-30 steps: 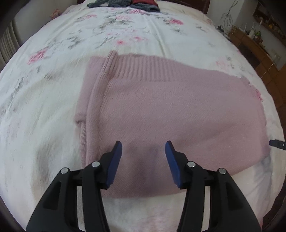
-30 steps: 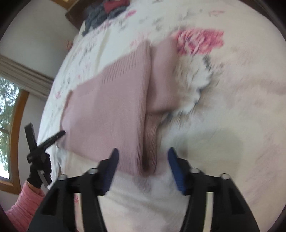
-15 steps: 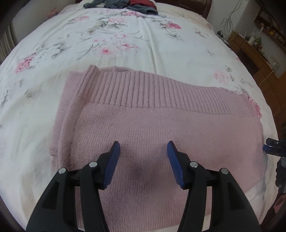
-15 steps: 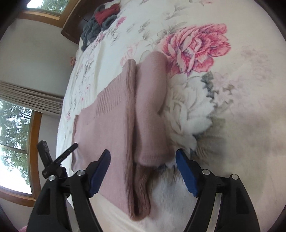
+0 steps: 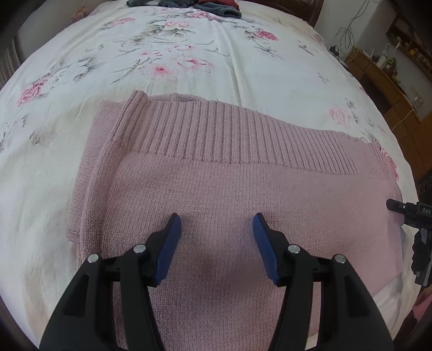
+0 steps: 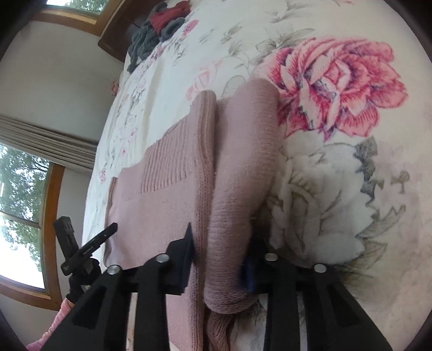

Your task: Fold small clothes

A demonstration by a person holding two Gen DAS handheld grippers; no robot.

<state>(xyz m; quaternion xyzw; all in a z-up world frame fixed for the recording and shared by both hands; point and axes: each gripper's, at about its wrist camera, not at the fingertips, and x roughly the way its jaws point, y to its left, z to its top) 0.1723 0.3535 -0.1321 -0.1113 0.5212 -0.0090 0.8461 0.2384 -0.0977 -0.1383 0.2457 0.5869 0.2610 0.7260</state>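
Note:
A pink knitted sweater (image 5: 229,189) lies folded on the floral bed sheet (image 5: 216,67), ribbed hem toward the far side. My left gripper (image 5: 216,218) is open just above the sweater's near middle, with nothing between its blue pads. In the right wrist view the same sweater (image 6: 162,194) shows its folded sleeve (image 6: 243,162) along the right edge. My right gripper (image 6: 218,251) has closed on that thick folded edge, which fills the gap between the fingers. The right gripper's tip (image 5: 399,208) shows at the sweater's right end in the left wrist view.
A heap of dark grey and red clothes (image 5: 213,8) lies at the far end of the bed (image 6: 156,29). Wooden furniture (image 5: 378,70) stands to the right of the bed. A window (image 6: 16,189) and curtain are on the left. A person's pink sleeve (image 6: 54,329) shows low left.
My right gripper moved forward onto the sweater's folded sleeve edge and its fingers narrowed around it. My left gripper moved in lower over the sweater and stayed open.

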